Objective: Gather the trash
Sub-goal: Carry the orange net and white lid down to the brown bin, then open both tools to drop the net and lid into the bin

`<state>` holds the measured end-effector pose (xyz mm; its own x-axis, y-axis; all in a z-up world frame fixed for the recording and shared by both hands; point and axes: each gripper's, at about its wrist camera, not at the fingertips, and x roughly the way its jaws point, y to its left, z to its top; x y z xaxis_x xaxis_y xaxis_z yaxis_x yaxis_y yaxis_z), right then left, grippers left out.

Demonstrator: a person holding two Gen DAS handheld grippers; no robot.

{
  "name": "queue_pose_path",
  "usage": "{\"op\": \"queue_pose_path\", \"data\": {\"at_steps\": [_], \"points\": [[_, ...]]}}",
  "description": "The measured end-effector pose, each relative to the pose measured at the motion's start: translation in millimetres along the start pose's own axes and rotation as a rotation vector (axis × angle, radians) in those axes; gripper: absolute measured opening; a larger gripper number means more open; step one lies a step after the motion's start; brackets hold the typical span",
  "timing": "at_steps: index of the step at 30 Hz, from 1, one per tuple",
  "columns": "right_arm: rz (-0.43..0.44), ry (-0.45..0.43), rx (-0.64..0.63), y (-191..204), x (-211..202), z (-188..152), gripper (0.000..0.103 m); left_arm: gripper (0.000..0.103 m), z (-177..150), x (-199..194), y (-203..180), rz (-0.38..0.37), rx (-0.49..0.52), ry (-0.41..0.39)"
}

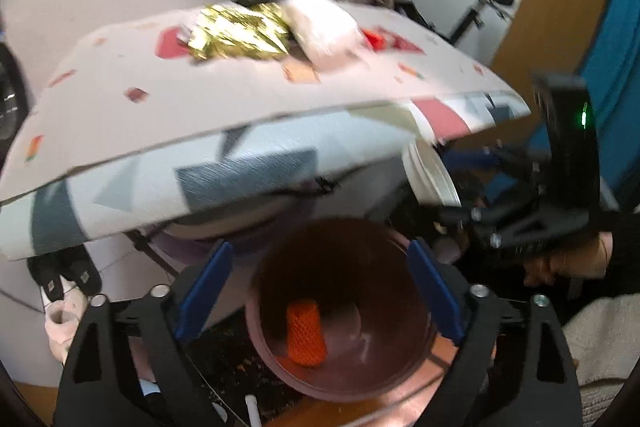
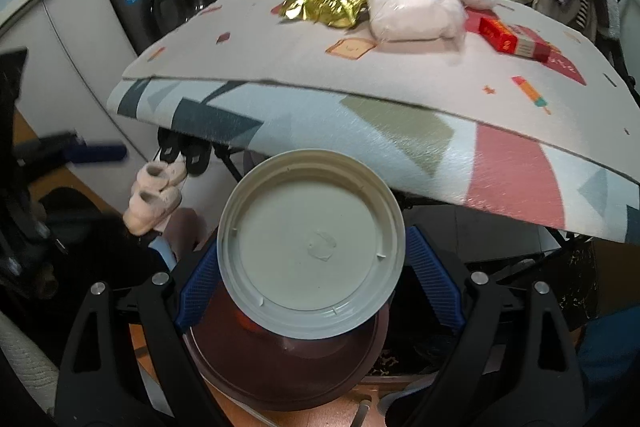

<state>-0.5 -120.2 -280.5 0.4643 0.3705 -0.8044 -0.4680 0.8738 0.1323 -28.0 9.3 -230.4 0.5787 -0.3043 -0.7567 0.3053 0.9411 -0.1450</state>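
One orange scrap [image 1: 306, 333] in the bin [image 1: 340, 383]; left tongs [image 1: 320, 291] wide, empty. Right tongs [image 2: 312, 279] clamp lid [image 2: 312, 243]. Foil wrapper [image 2: 326, 1], plastic bag [image 2: 412, 3], red box [image 2: 512, 41] remain on tabletop [image 2: 280, 67].

On the bench [image 2: 280, 67] lay one gold foil wrapper [image 2: 326, 5]; one white plastic-wrapped bundle [image 2: 412, 7]; one red carton [image 2: 512, 39]; below, one brown bin [image 1: 340, 307] held one orange item [image 1: 306, 333]; one grey lid [image 2: 312, 247]; two pale slippers [image 2: 158, 195].
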Motion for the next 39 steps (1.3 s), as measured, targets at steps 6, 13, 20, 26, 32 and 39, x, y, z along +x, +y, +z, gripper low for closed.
{"op": "queue_pose_path", "data": {"at_steps": [6,13,20,26,32,39], "points": [[0.001,0.045,-0.031,6.9,13.2,-1.2,0.087,0.093,-0.3,-6.7,15.0,0.068,-0.070,-0.044],[0.001,0.107,-0.068,13.9,27.0,-5.2,0.087,0.093,-4.3,-6.2,26.1,0.074,-0.113,-0.035],[0.034,0.176,-0.122,26.3,39.7,-10.2,0.089,0.093,-4.9,-4.8,25.6,0.077,-0.115,-0.030],[0.031,0.222,-0.165,36.6,45.1,-13.6,0.096,0.094,-4.4,-4.1,28.7,0.084,-0.127,-0.029],[0.015,0.165,-0.085,21.4,34.2,-5.4,0.097,0.094,-4.8,-4.8,30.7,0.089,-0.134,-0.029],[-0.020,0.086,-0.004,2.0,17.9,5.3,0.097,0.094,-2.8,-5.4,36.1,0.095,-0.156,-0.032]]}}
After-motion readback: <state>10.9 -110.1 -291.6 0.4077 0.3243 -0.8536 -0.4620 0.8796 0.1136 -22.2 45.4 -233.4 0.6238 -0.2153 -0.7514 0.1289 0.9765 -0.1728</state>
